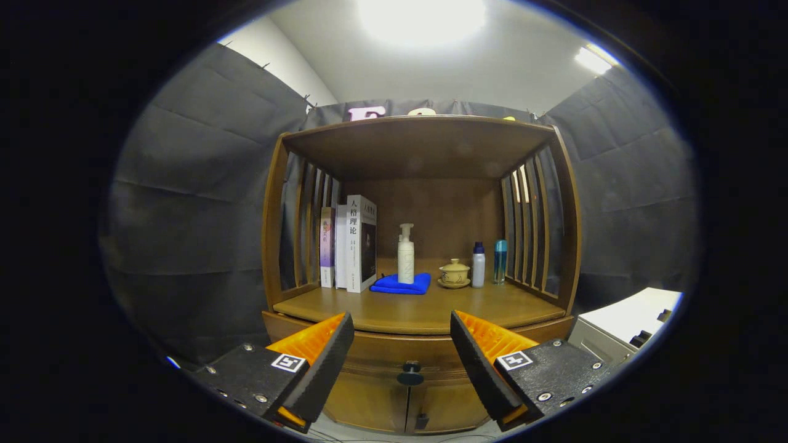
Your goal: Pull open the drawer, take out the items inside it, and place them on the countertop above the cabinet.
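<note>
A wooden cabinet stands straight ahead of me with an open shelf above a countertop. Below the countertop's front edge runs a closed drawer with a dark round knob at its middle. My gripper is open, its two fingers spread wide to either side of the knob and short of it, holding nothing. What lies inside the drawer is hidden.
On the countertop stand several books at the left, a white pump bottle on a folded blue cloth, a lidded cup on a saucer, a white bottle and a blue bottle. Two lower doors sit under the drawer. A white box lies to the right.
</note>
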### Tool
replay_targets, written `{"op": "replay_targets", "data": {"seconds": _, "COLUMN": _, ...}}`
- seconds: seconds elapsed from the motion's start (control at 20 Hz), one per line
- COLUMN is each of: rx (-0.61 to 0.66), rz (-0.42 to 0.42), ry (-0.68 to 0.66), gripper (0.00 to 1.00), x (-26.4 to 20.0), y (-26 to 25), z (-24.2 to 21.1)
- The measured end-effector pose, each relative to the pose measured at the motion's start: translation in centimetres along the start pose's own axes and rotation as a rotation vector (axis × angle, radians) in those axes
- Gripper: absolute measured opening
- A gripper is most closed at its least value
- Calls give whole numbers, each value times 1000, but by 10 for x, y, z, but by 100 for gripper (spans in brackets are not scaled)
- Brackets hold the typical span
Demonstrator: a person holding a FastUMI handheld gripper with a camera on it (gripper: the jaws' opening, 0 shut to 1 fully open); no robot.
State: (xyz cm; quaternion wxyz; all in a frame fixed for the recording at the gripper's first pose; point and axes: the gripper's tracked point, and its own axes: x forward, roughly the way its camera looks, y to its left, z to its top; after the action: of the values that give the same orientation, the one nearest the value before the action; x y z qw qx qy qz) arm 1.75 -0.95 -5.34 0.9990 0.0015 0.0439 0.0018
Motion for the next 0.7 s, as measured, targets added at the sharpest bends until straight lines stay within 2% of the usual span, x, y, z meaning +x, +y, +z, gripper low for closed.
{"op": "replay_targets", "data": {"seconds": 0.2, "rx": -8, "rz": -40, "ry": 15, "gripper": 97, "x": 19, "y": 8, "z": -13}}
{"op": "replay_targets", "data": {"seconds": 0.5, "rx": -26, "rz": -80, "ry": 113, "gripper": 97, "x": 48, "y": 12, "z": -72}}
{"op": "replay_targets", "data": {"seconds": 0.7, "rx": 11, "rz": -108, "ry": 144, "gripper": 97, "x": 56, "y": 1, "z": -99}}
